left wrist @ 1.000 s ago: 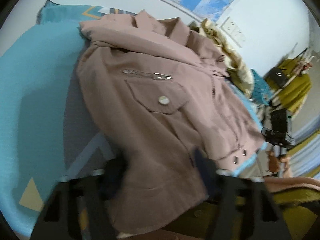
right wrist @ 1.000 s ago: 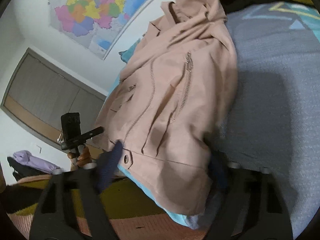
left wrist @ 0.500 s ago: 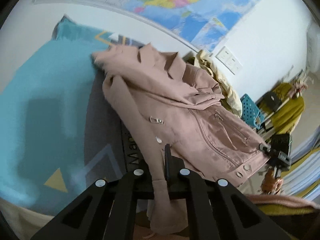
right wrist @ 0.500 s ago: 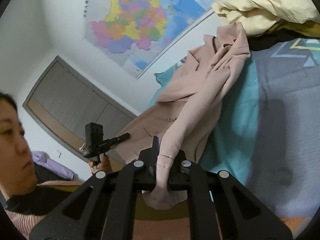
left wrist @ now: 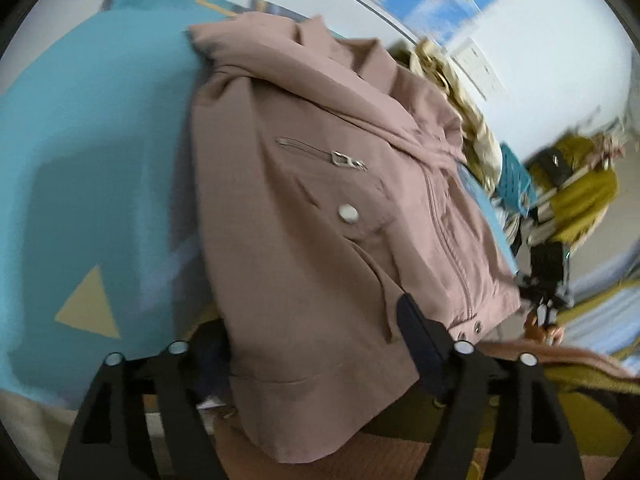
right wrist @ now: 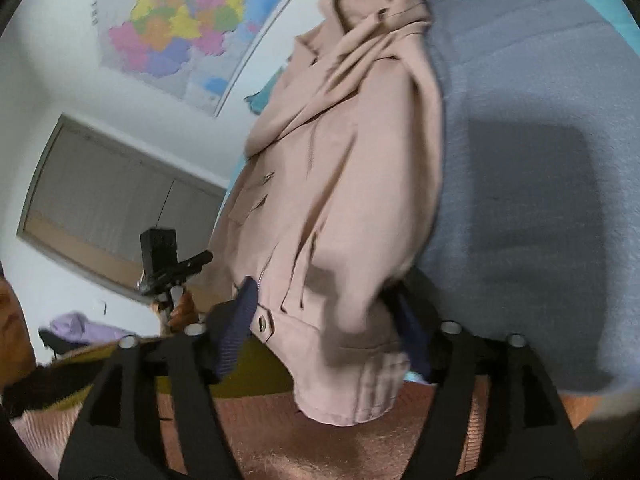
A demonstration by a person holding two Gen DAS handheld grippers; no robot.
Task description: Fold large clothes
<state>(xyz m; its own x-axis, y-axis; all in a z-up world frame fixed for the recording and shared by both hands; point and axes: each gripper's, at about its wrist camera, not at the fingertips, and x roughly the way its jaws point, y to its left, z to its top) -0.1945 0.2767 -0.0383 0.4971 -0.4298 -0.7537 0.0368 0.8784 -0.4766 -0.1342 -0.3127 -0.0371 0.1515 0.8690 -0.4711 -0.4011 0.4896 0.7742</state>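
Both tongs stand spread wide: left gripper straddles the hem of the dusty-pink zippered fabric jacket lying on the teal patterned bedspread, while right gripper brackets the jacket and its cuff over the grey bedspread area.

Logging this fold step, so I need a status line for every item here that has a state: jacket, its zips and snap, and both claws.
Pink jacket: lying on the bed, front up, hem between both claws.
Chest pocket zip: closed.
Pocket flap snap: fastened.
Left claw: open, fingers astride the hem.
Right claw: open, around the hem corner.
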